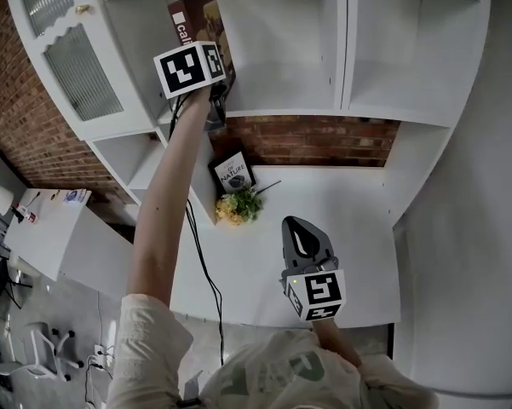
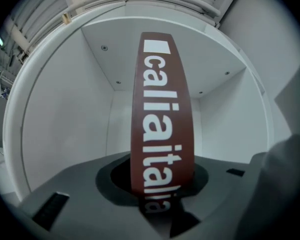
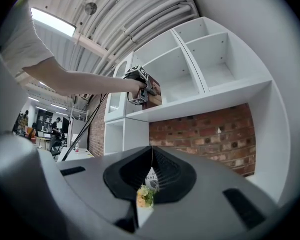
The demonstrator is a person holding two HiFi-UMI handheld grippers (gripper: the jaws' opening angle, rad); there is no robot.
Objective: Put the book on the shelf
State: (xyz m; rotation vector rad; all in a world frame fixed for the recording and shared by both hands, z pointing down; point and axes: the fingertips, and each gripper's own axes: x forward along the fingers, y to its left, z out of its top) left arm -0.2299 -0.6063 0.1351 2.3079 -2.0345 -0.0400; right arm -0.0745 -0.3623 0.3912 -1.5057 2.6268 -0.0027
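Left gripper view | left gripper [image 2: 159, 176] jaws clamp book [image 2: 162, 109] lettered "caliaitalia" | right gripper [image 1: 296, 225] jaws together, empty

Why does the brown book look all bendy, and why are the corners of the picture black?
Left gripper view: the wide-angle lens bows the brown book and the white shelf walls and leaves black corners; the lowest letters, nearest the lens, are blurry. Head view: the book's edges look nearly straight. Right gripper view: same bulge and dark rim.
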